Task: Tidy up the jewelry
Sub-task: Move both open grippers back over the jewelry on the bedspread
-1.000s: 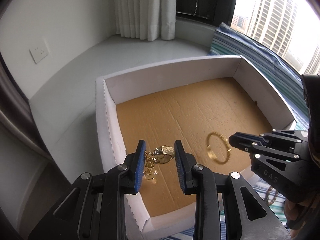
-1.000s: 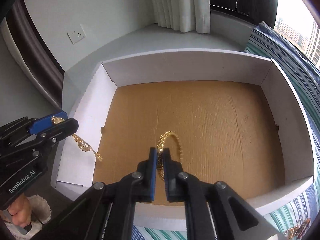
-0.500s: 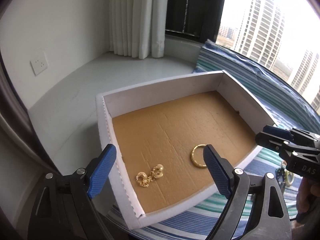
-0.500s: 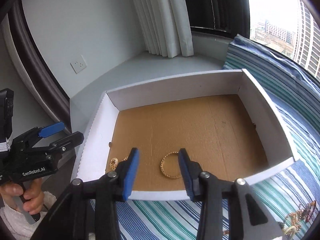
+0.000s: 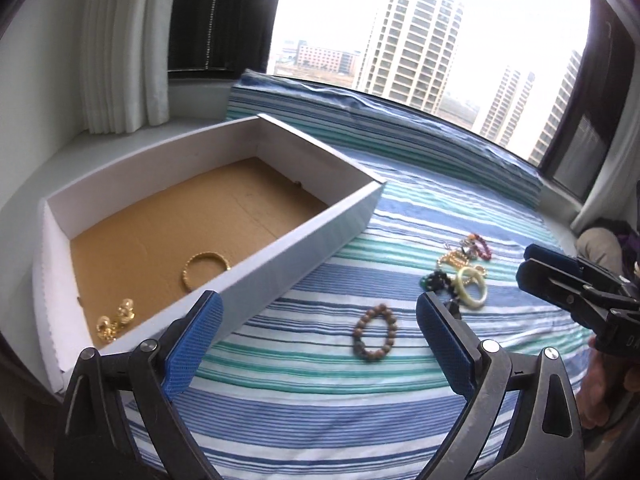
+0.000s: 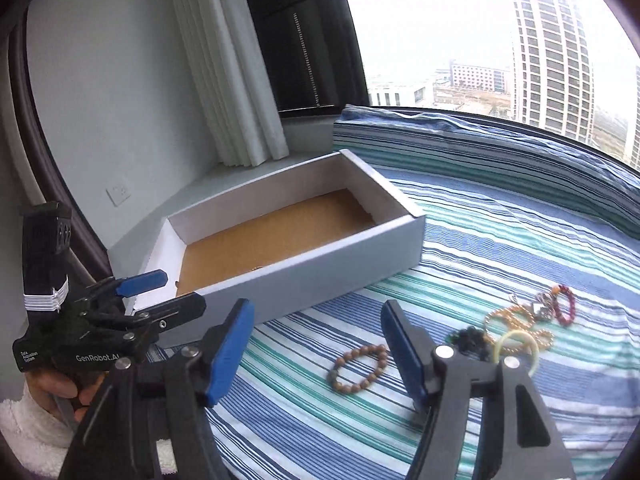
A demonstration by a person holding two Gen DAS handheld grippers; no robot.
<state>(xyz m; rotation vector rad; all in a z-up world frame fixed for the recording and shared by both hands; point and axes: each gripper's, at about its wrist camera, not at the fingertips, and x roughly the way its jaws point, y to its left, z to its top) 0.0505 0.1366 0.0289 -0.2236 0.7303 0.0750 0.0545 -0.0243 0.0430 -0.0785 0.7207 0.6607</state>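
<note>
Striped blue-and-green bedspread [image 5: 320, 392] carries a shallow white cardboard box with a brown floor [image 5: 308, 236], long axis running from near left to far right. Inside lie a gold bangle [image 5: 205, 270] and gold earrings [image 5: 114, 320]. Brown wooden bead bracelet [image 6: 357, 368] lies flat beside it. Left claw [image 5: 319, 334] and right claw [image 6: 318, 354] both gape wide, holding nothing.

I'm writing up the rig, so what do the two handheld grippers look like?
Both the left gripper and the right gripper are black plastic frames with silver screws and blue textured pads on the fingers. The left one's side reads GenRobot.AI in white, and a bare hand grips its handle.
</note>
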